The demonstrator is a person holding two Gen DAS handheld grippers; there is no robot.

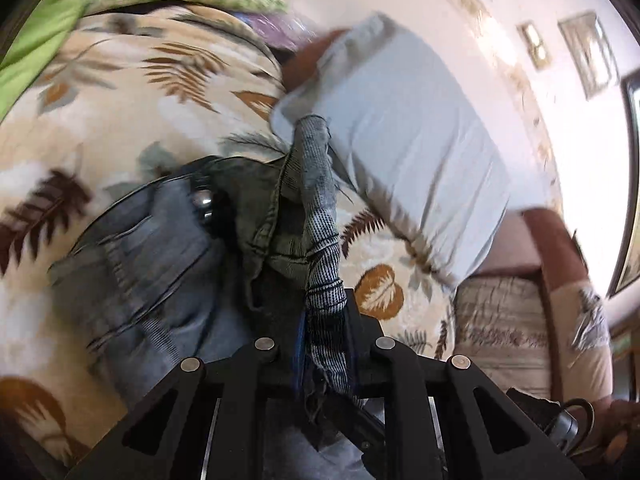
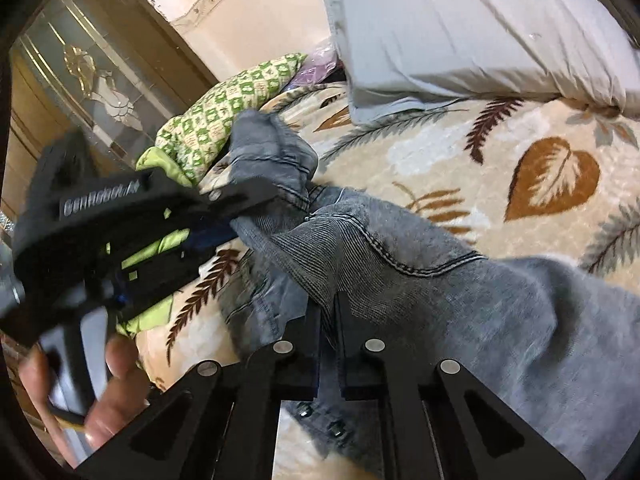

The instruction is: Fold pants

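Grey-blue jeans (image 2: pixel 440 300) lie crumpled on a leaf-patterned blanket (image 2: pixel 440 160). My right gripper (image 2: pixel 328 304) is shut on a fold of denim near the waistband seam. To its left my left gripper (image 2: pixel 240 216), held by a hand (image 2: pixel 112 392), is shut on another bunched part of the jeans. In the left wrist view my left gripper (image 1: pixel 326 304) pinches a strip of denim that rises between its fingers. The rest of the jeans (image 1: pixel 160 260) hang to the left over the blanket (image 1: pixel 120 100). This view is motion-blurred.
A pale grey pillow (image 2: pixel 460 28) lies at the head of the bed, also seen as the pillow (image 1: pixel 400 120). A green patterned cushion (image 2: pixel 224 108) sits beside the jeans. A cabinet with a glass door (image 2: pixel 80 60) stands to the left. A person's arm (image 1: pixel 552 240) shows at the right.
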